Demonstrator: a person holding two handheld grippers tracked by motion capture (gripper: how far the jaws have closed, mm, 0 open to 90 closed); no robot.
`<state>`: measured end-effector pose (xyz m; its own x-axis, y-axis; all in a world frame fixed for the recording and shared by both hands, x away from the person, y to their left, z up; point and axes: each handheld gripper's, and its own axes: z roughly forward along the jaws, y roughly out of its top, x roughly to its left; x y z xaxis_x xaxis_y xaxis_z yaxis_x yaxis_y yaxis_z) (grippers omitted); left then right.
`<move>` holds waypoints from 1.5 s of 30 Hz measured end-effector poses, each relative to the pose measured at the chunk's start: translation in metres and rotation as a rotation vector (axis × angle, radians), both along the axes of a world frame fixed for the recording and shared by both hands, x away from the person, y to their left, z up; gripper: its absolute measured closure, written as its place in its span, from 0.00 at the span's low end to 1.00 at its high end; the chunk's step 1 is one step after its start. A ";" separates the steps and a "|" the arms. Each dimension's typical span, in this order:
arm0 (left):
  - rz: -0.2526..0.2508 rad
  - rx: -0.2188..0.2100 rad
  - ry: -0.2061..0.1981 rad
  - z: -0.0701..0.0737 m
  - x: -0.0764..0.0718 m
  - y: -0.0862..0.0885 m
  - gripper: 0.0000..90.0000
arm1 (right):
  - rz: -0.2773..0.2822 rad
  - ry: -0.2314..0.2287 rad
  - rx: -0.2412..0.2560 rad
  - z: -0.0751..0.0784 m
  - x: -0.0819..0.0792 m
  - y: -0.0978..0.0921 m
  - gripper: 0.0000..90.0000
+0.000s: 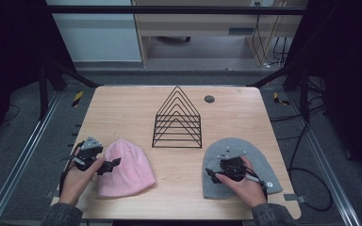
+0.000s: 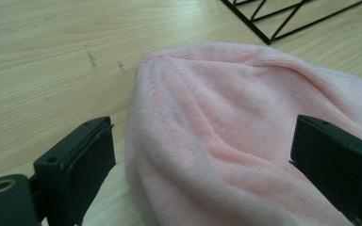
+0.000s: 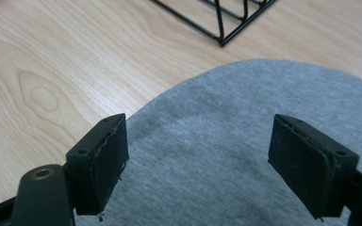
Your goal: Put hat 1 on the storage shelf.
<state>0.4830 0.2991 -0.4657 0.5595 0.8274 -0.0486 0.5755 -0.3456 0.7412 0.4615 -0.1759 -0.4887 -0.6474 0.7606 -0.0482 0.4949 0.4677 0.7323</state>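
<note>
A: From above, what's on the table (image 1: pixel 122 113)?
B: A pink hat (image 1: pixel 127 167) front left, a grey hat (image 1: pixel 259 157) front right, a wire rack (image 1: pixel 177 120) behind.
A: The left gripper (image 2: pixel 202 165) view?
B: Jaws wide, astride the pink hat's edge.
A: The right gripper (image 3: pixel 198 160) view?
B: Wide too, over the grey hat.

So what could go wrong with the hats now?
The left gripper is open over the pink hat; it might pinch just the top layer, so the hat sags. The right gripper is open over the grey hat, which could snag on the wire rack close by.
</note>
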 end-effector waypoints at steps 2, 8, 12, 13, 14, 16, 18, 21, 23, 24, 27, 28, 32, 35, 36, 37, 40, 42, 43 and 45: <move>-0.004 -0.012 0.004 0.000 0.000 0.001 0.07 | -0.013 -0.011 0.013 0.002 0.000 -0.001 0.23; -0.006 -0.018 0.026 0.000 0.001 0.001 0.07 | -0.052 -0.012 0.019 0.006 0.002 -0.008 0.16; 0.005 -0.018 0.020 0.001 0.004 0.003 0.10 | -0.065 -0.006 0.023 0.008 0.002 -0.010 0.17; 0.009 -0.020 0.021 0.001 0.004 0.003 0.11 | -0.069 -0.004 0.026 0.008 0.001 -0.011 0.18; 0.012 -0.027 0.023 0.002 0.004 0.004 0.12 | -0.067 -0.007 0.027 0.010 0.001 -0.012 0.22; 0.018 -0.034 0.022 0.003 0.004 0.006 0.16 | -0.060 -0.012 0.032 0.012 -0.001 -0.012 0.28; 0.029 -0.024 0.030 0.002 0.005 0.006 0.20 | -0.058 -0.009 0.026 0.013 -0.001 -0.012 0.33; 0.047 -0.002 0.057 -0.002 0.008 0.008 0.27 | -0.064 -0.007 0.016 0.012 0.000 -0.011 0.34; 0.057 0.002 0.069 -0.003 0.011 0.009 0.33 | -0.067 -0.003 0.011 0.012 0.000 -0.011 0.34; 0.059 0.002 0.070 -0.003 0.011 0.009 0.37 | -0.068 0.001 0.009 0.012 0.000 -0.012 0.34; 0.044 0.001 0.097 -0.006 0.014 0.007 0.50 | -0.071 0.002 0.003 0.012 0.000 -0.012 0.34; 0.041 0.018 0.107 -0.007 0.014 0.006 0.56 | -0.076 0.004 0.004 0.012 0.000 -0.012 0.34; 0.049 0.006 0.104 -0.004 0.014 0.009 0.80 | -0.078 0.006 0.000 0.012 0.000 -0.011 0.34; 0.042 0.000 0.082 0.001 0.012 0.008 0.86 | -0.074 0.004 0.000 0.012 0.000 -0.009 0.34; 0.037 -0.003 0.067 0.004 0.010 0.007 0.87 | -0.068 0.000 -0.005 0.013 -0.001 -0.009 0.34; 0.035 -0.013 0.045 0.009 0.008 0.005 0.88 | -0.064 -0.002 -0.004 0.014 -0.001 -0.007 0.34; 0.015 -0.030 -0.027 0.028 -0.001 -0.002 0.88 | -0.055 -0.007 0.006 0.016 -0.004 -0.005 0.34; -0.002 -0.046 -0.069 0.041 -0.005 -0.007 0.89 | -0.049 -0.015 0.014 0.019 -0.005 -0.004 0.33; -0.009 -0.054 -0.084 0.048 -0.007 -0.009 0.89 | -0.049 -0.014 0.026 0.020 -0.006 -0.004 0.33; -0.024 -0.075 -0.112 0.062 -0.010 -0.013 0.89 | -0.039 -0.019 0.028 0.024 -0.008 -0.001 0.33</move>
<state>0.4732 0.2856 -0.4039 0.5843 0.8102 -0.0462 0.4799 -0.2991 0.8248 0.4537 -0.1765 -0.4646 -0.6165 0.7864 -0.0388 0.4984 0.4279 0.7540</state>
